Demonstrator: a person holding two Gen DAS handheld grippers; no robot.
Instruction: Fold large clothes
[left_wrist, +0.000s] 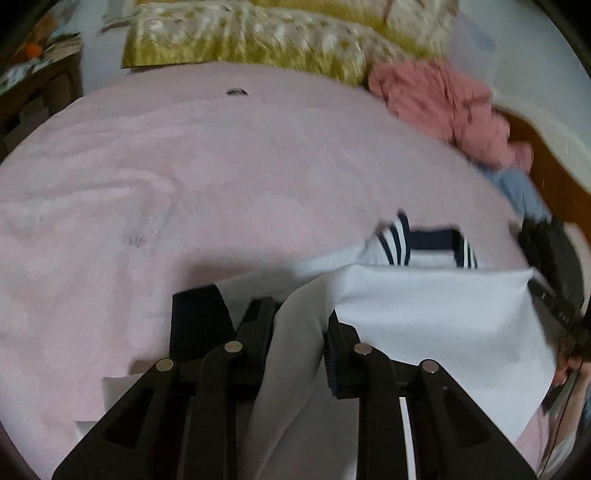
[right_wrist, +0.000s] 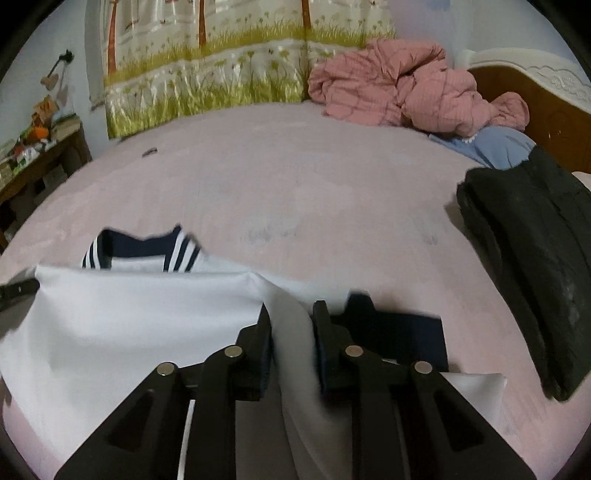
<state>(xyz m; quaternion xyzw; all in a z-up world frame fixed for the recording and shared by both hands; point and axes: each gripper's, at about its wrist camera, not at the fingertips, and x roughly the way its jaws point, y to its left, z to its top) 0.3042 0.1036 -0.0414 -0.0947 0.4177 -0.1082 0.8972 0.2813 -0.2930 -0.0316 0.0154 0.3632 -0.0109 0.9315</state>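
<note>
A white sailor-style top (left_wrist: 424, 314) with a navy striped collar (left_wrist: 428, 242) lies on the pink bed sheet (left_wrist: 221, 166). My left gripper (left_wrist: 301, 314) is shut on a fold of its white fabric, beside a navy cuff (left_wrist: 195, 317). In the right wrist view the same top (right_wrist: 129, 321) spreads to the left, collar (right_wrist: 144, 251) at the far edge. My right gripper (right_wrist: 291, 317) is shut on a fold of white fabric, with a navy cuff (right_wrist: 402, 332) just to its right. The left gripper's tip (right_wrist: 16, 290) shows at the left edge.
A crumpled pink quilt (right_wrist: 406, 92) and a blue cloth (right_wrist: 491, 146) lie at the far right by the wooden headboard (right_wrist: 546, 110). A folded black garment (right_wrist: 539, 258) lies on the right. A patterned curtain (right_wrist: 221, 66) hangs behind the bed. A cluttered side table (right_wrist: 37, 155) stands left.
</note>
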